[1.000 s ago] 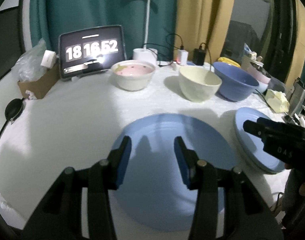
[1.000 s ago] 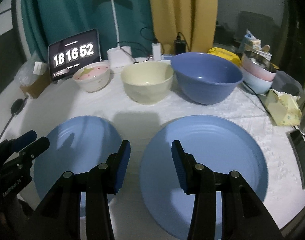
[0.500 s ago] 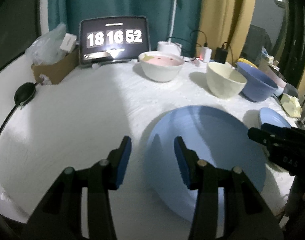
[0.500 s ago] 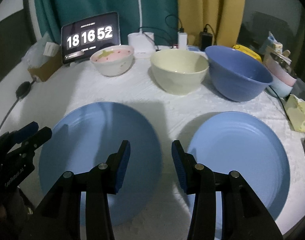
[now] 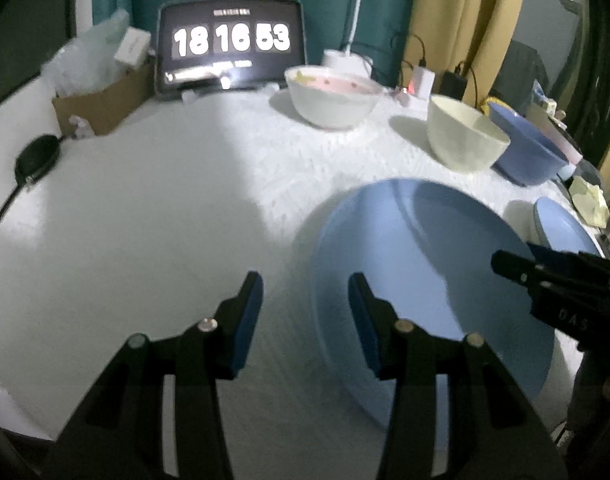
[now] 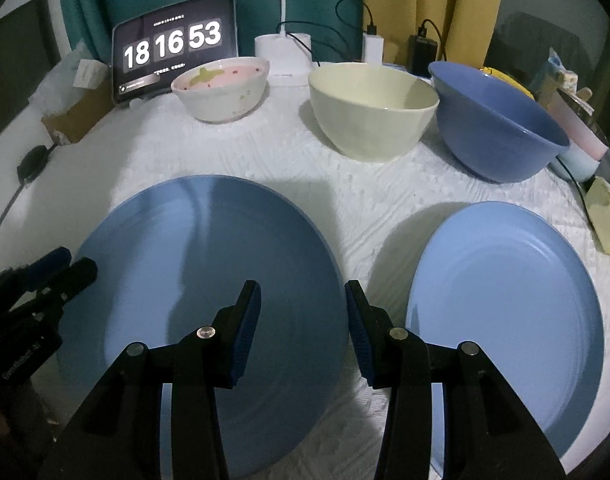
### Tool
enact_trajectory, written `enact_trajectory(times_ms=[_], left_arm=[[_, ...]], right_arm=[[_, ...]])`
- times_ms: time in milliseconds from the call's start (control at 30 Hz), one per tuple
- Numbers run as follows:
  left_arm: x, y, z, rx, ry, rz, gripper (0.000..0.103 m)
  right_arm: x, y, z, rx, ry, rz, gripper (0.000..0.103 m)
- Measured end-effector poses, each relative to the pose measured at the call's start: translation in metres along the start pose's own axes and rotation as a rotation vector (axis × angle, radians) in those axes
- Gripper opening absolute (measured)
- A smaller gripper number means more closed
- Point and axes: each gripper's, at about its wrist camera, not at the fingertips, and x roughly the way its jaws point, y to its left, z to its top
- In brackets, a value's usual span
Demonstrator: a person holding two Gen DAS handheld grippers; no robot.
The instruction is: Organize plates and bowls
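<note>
Two blue plates lie side by side on the white cloth: a left plate [image 6: 209,280] [image 5: 425,280] and a right plate [image 6: 513,312] [image 5: 561,232]. Behind them stand a pink-lined white bowl [image 6: 221,92] [image 5: 333,96], a cream bowl [image 6: 373,108] [image 5: 465,140] and a blue bowl [image 6: 497,120] [image 5: 525,148]. My left gripper [image 5: 305,284] is open and empty over the left plate's left rim. My right gripper [image 6: 303,296] is open and empty over the left plate's right rim. The left gripper also shows at the left edge of the right wrist view [image 6: 45,276].
A tablet clock [image 6: 173,44], a lamp base [image 6: 283,56] and chargers with cables [image 6: 423,52] stand at the back. A cardboard box [image 5: 101,100] and a black mouse [image 5: 37,156] sit at the left. Yellow tissue [image 6: 607,216] and a pink container [image 6: 581,128] sit at the right.
Both grippers have swung left: the left one from over the left plate's middle to its left rim, the right one from the right plate to the left plate's right rim. Both stay open.
</note>
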Motion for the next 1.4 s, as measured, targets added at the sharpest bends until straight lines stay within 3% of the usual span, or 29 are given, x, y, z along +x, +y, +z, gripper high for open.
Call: enact_trajectory(times_ms=[100,300,400,1400], left_arm=[[0.004,-0.001,-0.003,0.004,0.008,0.002,0.046],[0.006,-0.008,-0.003,0.035,-0.004,-0.020,0.045],[0.004,-0.014,-0.003,0.041,0.007,-0.035,0.045],[-0.045,-0.058,0.015,0.095,-0.066,-0.036,0.045]], right_arm=[[0.000,-0.001,-0.001,0.004,-0.005,0.004,0.043],[-0.001,-0.004,0.000,0.012,-0.005,-0.010,0.022],[-0.003,-0.003,0.002,-0.002,-0.002,0.001,0.018],[-0.063,-0.044,0.008,0.076,-0.147,0.035,0.018]])
